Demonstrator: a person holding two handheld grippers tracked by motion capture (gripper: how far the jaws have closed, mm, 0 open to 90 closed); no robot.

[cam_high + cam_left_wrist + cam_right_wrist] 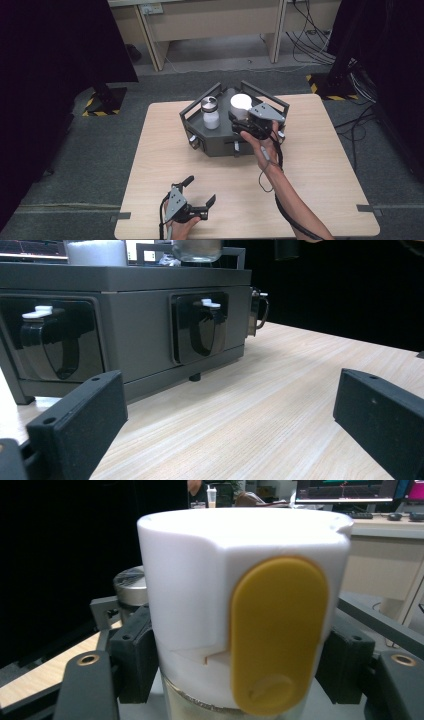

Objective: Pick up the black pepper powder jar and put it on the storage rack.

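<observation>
A dark grey tray [220, 146] stands at the far middle of the wooden table [310, 170]. In it are a glass jar with a metal lid [210, 114] and a jar with a white cap [241, 103]. My right gripper [239, 120] reaches in from the tray's near right side and is shut on the white-capped jar. In the right gripper view its pads [134, 655] press both sides of the white cap [200, 580], which carries a yellow oval flap [277, 630]. My left gripper [200, 191] rests low near the table's front edge, open and holding nothing [230, 405], facing the tray's front wall [140, 325].
The tray's front wall has black latches with white tabs [206, 325]. Raised rails [265, 95] run round the tray's rim. Beyond the table are a light desk [215, 25], floor cables [315, 45] and hazard-taped stand bases [105, 102].
</observation>
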